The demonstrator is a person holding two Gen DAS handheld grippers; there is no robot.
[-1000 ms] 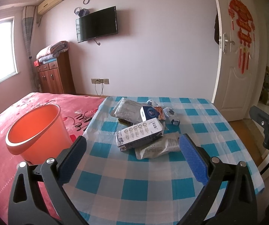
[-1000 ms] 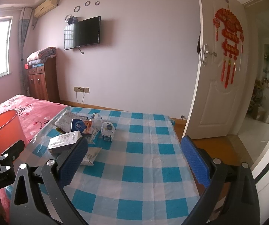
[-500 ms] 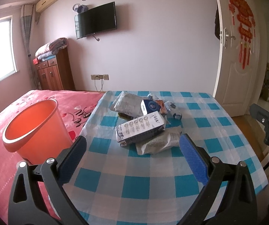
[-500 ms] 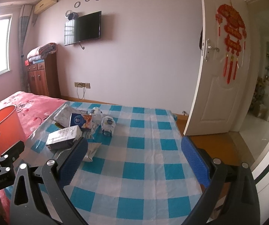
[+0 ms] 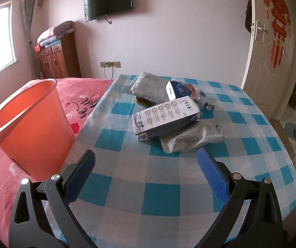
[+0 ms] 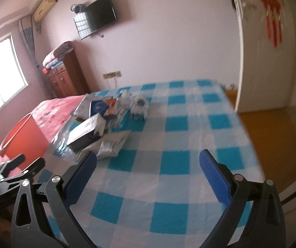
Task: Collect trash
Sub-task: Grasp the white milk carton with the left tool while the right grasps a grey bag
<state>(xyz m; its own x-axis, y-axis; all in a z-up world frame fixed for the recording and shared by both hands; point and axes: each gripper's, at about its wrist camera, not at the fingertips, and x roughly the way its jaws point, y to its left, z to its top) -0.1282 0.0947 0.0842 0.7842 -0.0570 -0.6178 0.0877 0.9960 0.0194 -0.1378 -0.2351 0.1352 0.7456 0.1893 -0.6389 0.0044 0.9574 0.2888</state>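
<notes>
Trash beyond left gripper (agape)

I'm in a bedroom at home. A bed with a pink flowered sheet fills the floor, a blue-checked cloth spread over its right side. On the far wall hangs a flat television, an air conditioner above the curtained window. Folded quilts sit on a wooden cabinet — and a white door carries red festive ornaments.
</notes>
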